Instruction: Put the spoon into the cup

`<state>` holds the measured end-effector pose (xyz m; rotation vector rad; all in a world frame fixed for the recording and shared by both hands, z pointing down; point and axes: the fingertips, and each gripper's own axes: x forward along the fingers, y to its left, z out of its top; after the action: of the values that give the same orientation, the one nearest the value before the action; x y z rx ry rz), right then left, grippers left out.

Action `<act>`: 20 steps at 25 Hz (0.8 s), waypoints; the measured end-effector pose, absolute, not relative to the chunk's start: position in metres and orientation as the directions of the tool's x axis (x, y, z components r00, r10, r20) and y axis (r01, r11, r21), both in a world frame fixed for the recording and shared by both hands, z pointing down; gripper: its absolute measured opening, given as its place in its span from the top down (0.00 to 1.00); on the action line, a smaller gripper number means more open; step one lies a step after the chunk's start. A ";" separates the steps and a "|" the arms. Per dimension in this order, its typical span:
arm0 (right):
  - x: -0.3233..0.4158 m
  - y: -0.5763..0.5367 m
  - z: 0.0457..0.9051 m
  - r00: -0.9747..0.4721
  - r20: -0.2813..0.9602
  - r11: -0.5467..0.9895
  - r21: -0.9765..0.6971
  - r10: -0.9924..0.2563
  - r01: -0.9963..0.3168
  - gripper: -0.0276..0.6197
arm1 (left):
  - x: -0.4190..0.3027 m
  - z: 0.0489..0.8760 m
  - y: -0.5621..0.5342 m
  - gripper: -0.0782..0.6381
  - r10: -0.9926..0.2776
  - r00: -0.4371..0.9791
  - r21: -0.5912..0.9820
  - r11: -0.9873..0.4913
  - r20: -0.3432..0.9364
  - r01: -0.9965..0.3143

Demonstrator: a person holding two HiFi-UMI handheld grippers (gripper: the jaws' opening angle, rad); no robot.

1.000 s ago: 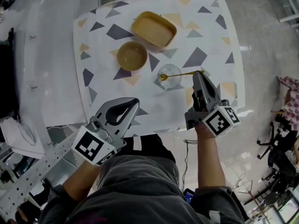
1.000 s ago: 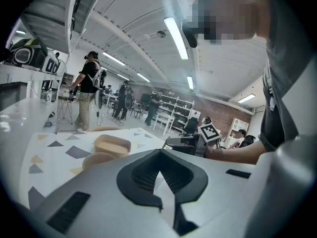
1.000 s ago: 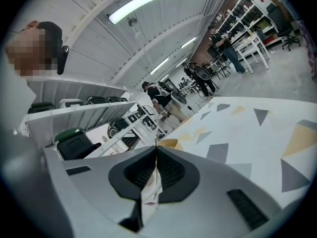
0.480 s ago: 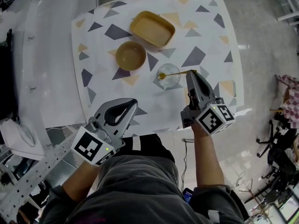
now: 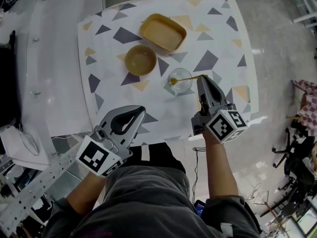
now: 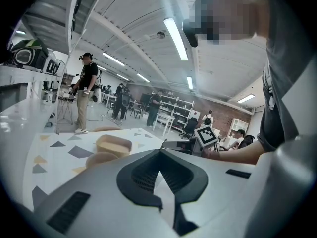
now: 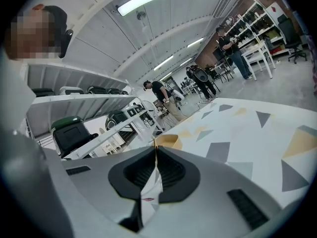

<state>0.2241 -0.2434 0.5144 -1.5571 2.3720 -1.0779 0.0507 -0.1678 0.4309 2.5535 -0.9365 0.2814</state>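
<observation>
A clear glass cup [image 5: 180, 85] stands on the triangle-patterned table [image 5: 218, 33], right of its middle. A gold spoon [image 5: 188, 78] lies across the cup's rim, its bowl over the cup's left side and its handle running right. My right gripper [image 5: 201, 78] is shut on the handle end, just right of the cup. In the right gripper view only a thin gold strip of the spoon [image 7: 155, 142] shows between the closed jaws of that gripper [image 7: 155, 148]. My left gripper [image 5: 141, 110] hangs shut and empty over the table's near edge; its closed tips [image 6: 159, 150] show in the left gripper view.
A tan round bowl [image 5: 140, 59] sits left of the cup, and a tan rectangular tray [image 5: 162, 31] lies behind it. A white bench [image 5: 44, 58] runs along the table's left side. People stand far off in the room.
My right gripper has shifted a little left toward the cup with the spoon in it. The spoon's bowl has stayed over the cup. The left gripper has kept still.
</observation>
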 end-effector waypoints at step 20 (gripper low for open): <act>0.225 -0.240 0.506 -0.410 0.294 0.175 -0.589 -0.863 -0.789 0.84 | 0.037 0.418 -0.157 0.87 -0.578 0.759 0.290 -0.703 0.300 -0.650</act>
<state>0.2248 -0.2396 0.5060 -1.6423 2.3234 -1.0560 0.0375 -0.1575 0.4185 2.5770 -0.9388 0.2619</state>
